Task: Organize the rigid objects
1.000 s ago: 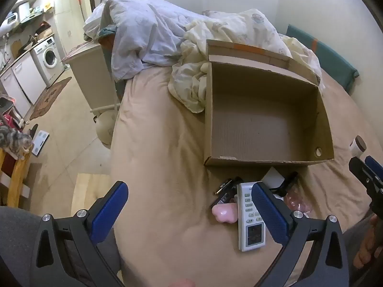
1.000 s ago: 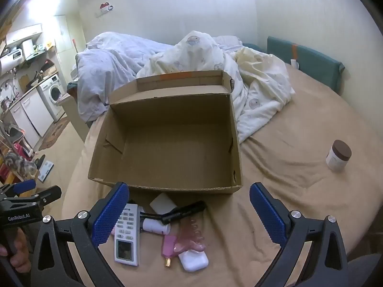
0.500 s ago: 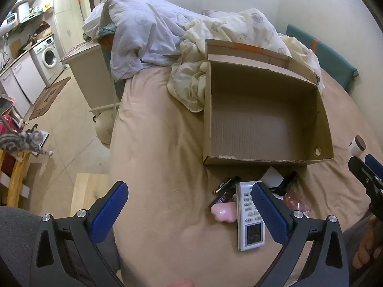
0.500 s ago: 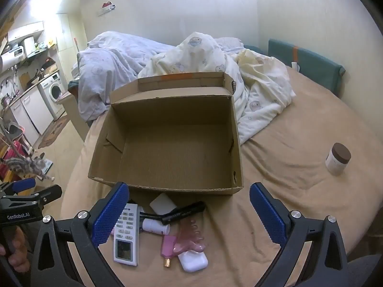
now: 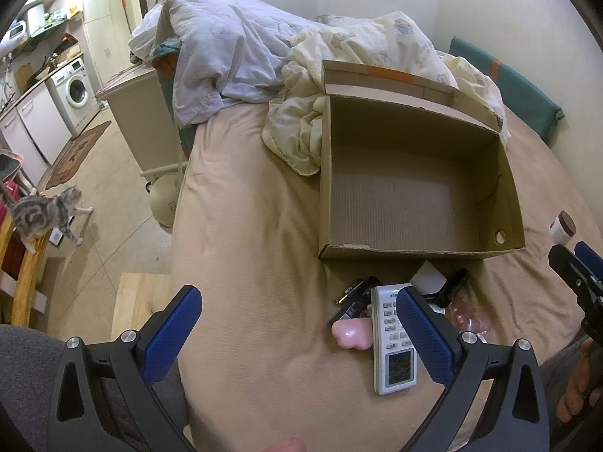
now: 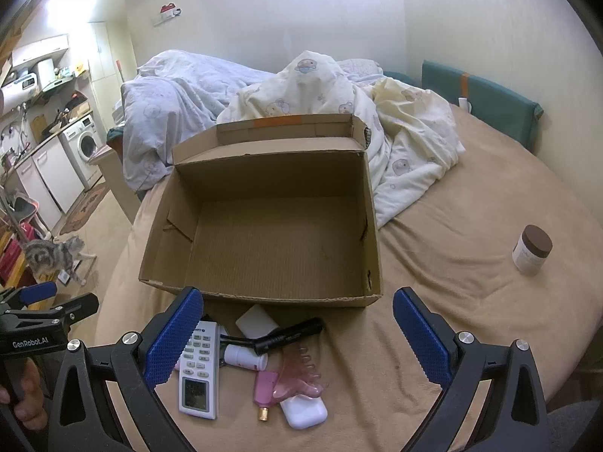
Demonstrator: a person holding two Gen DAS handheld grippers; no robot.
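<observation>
Left gripper (image 5: 297,326): blue ribbed pads spread wide, nothing between them, held over smooth tan bedsheet (image 5: 245,263). Right gripper (image 6: 297,329): same knurled blue pads, equally wide apart, empty.

Just ahead of the right gripper, between its fingers: a loose cluster of small hard items. White slab-shaped remote control (image 6: 199,369) with grey buttons and a small screen, beside the left finger. Next to it a white cylindrical bottle (image 6: 245,357), a black matte flashlight (image 6: 288,335) lying diagonally across, a flat white rounded block (image 6: 256,322), a translucent pink comb-like scraper (image 6: 299,374), a small pink tube (image 6: 265,390) with gold tip, a glossy white rounded earbud case (image 6: 303,412) nearest.

Beyond the cluster: open corrugated cardboard box (image 6: 271,222), rectangular, nothing inside, orange tape on the rear flap. Far right of the right gripper, well apart: white jar (image 6: 531,250) with brown lid, upright. Behind the box: rumpled soft quilts (image 6: 377,113). Far left on the floor: grey tabby cat (image 5: 41,213).
</observation>
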